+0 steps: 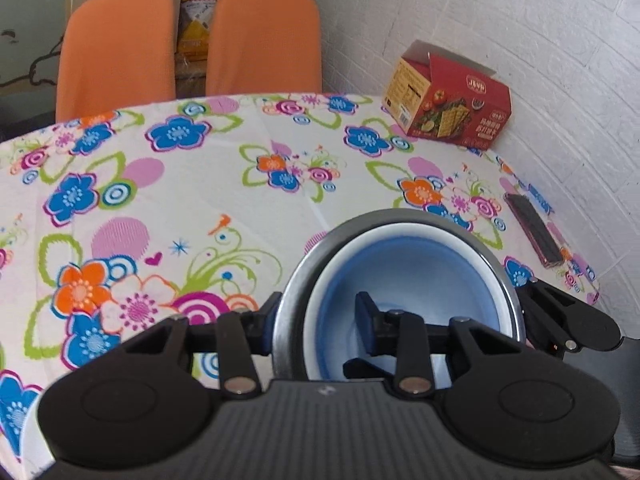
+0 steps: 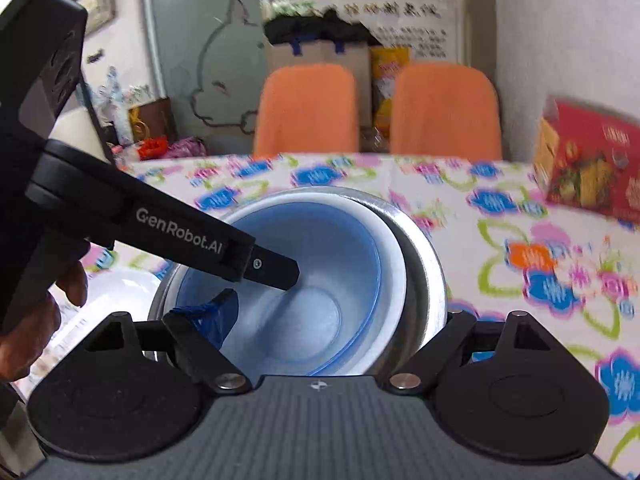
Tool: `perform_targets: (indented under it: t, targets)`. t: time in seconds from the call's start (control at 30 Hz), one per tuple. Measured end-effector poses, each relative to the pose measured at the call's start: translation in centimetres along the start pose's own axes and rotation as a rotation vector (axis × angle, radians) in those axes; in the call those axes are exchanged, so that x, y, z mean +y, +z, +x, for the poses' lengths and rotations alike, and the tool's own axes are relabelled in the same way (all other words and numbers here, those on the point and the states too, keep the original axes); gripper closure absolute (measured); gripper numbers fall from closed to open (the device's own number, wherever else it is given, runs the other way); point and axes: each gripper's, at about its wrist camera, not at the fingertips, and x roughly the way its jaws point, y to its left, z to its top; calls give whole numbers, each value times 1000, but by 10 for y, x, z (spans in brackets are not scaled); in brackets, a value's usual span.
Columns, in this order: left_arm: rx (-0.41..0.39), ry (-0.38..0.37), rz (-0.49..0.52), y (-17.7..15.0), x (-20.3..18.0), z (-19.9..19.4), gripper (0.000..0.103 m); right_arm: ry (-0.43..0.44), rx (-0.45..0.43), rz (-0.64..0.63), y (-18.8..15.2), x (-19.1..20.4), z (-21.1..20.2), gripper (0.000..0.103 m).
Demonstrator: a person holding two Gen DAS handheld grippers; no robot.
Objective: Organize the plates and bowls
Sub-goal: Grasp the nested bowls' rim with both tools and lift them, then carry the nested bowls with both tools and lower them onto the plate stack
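- A blue bowl with a white rim sits nested inside a steel bowl, and the pair rests on the surface under a flowered cloth.
- In the left wrist view the left gripper straddles the near-left wall of both bowls: one finger is outside the steel rim, the other inside the blue bowl. The fingers are closed in on that wall, though whether the pads actually press it cannot be made out.
- In the right wrist view the right gripper is at the near edge of the same bowls. Its left finger, blue-padded, reaches down inside the blue bowl; its right finger is outside the steel wall and mostly hidden behind it. The fingers stand wide apart across the right side of the bowls, and contact with the wall cannot be told.
- The left tool crosses that view from the upper left, its tip inside the blue bowl, with a hand on its grip.
- A white dish lies on the surface just left of the steel bowl, beyond the right gripper's left finger.
- Well ahead and right of the left fingers stands a red box with its flap open, near a white brick wall.
- A dark flat packet lies right of the bowls by the surface's edge.
- Past the far edge stand two orange chairs, with a bag and boxes behind them.
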Motion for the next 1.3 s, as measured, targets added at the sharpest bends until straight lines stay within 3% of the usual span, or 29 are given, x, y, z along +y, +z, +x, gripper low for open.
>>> perform_targets:
  t: [0.2,0.33,0.43,0.6,0.8,0.83,0.87,0.9,0.97,1.1,1.3]
  targets:
    - [-75,142,-53,-15,46,-72,68,160,-49,-84,20,59,9,28]
    - [-52,233,-112,-48,82,-95,68,282,12,-111,8,98,30,28]
    - [-12,253,-170,-79,108,-93,68,322,82,-115,-7,117,43,28]
    - [37,220,-225,-111,129,-77,67,307,168,-112,-28,131,52,28]
    - [-4,227,-202,-117,133,-74,68,280,178,-114,-31,139,60,28]
    - [-16,232,-194,-116,133,-75,59,272,178,-112,-30,138,62,28]
    - [-23,229,-185,-116,132,-76,40,267,185,-105,-29,137,63,28]
    - [-32,216,-181,-115,131,-78,34,270,186,-103,-29,136,62,28]
    - [-64,246,-166,-115,127,-83,33,263,192,-121,-29,139,62,28]
    - [-123,350,-131,-113,122,-97,32,219,138,-107,-26,135,53,27]
    - [-214,382,-170,-109,121,-121,28,176,18,-8,-14,109,31,27]
